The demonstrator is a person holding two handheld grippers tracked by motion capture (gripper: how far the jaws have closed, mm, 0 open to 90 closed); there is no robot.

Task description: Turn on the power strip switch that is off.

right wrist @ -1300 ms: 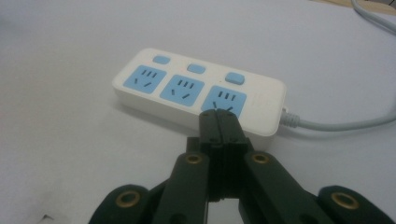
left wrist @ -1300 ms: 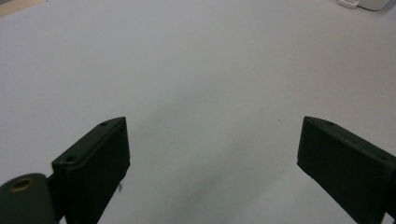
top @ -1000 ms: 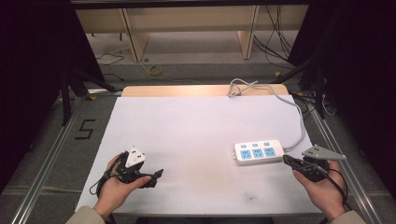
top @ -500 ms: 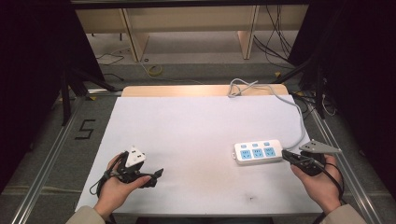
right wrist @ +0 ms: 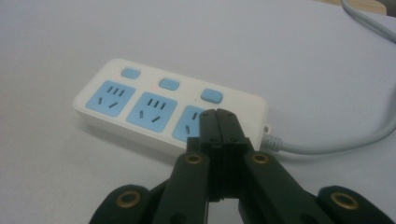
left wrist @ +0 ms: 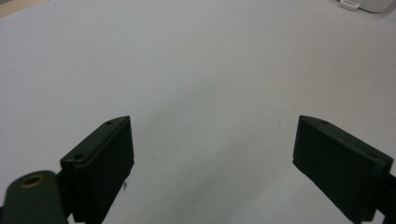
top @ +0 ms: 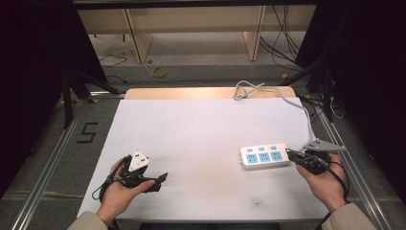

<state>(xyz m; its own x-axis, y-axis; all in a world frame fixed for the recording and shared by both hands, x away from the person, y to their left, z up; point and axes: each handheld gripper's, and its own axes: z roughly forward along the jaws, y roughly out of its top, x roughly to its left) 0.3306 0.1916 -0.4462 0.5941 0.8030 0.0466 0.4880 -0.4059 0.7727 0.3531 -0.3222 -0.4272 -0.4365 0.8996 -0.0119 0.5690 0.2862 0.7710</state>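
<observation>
A white power strip (top: 265, 156) with three blue sockets and three blue switches lies on the white table (top: 206, 129) at the right. Its grey cable (top: 292, 103) runs to the far edge. My right gripper (top: 292, 155) is shut with nothing in it. Its tips hover at the strip's cable end; in the right gripper view the joined jaws cover part of the nearest socket of the power strip (right wrist: 154, 109). My left gripper (top: 162, 178) rests near the front left of the table, held in a hand. It is open wide over bare table, with the pads (left wrist: 105, 163) far apart.
A corner of the power strip (left wrist: 364, 4) peeks in at the top right of the left gripper view. Metal rails (top: 48, 163) run along both table sides. A wooden strip (top: 191, 92) borders the far edge, with shelving legs and cables on the floor beyond.
My right hand has shifted slightly toward the strip's cable end. The left hand has stayed still.
</observation>
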